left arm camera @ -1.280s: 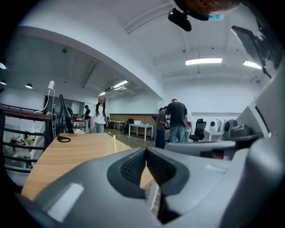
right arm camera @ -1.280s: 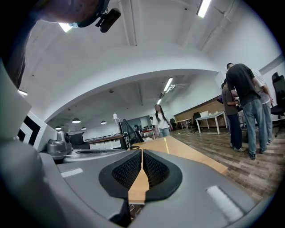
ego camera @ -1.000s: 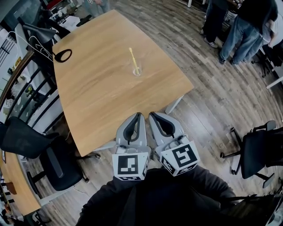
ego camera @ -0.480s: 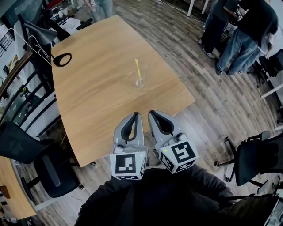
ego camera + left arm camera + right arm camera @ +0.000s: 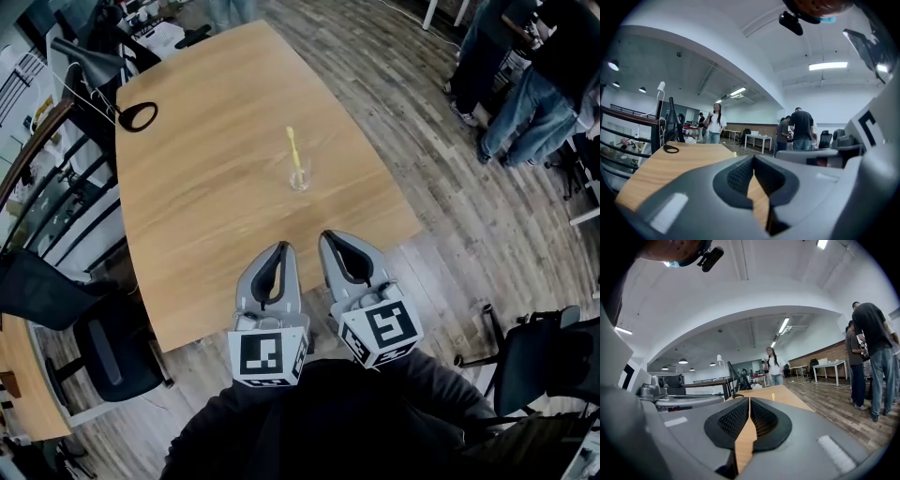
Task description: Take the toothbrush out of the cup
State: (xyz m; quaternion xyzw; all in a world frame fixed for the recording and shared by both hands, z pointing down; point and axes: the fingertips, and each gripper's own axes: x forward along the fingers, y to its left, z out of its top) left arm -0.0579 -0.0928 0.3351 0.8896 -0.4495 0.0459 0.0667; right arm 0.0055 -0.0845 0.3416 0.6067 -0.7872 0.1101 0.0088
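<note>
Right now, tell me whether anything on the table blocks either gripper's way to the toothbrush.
Nothing visible does. Only bare table lies between the left gripper, the right gripper and the cup holding the toothbrush. The black ring sits far off to the left, out of the path.

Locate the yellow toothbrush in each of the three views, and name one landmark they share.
Head view: the toothbrush stands in the cup, mid-table.
Left gripper view: toothbrush is a yellow speck just above the jaws, left of centre.
Right gripper view: yellow speck above the jaws, right of centre.
Shared landmark: the black ring at the table's far left corner.
</note>
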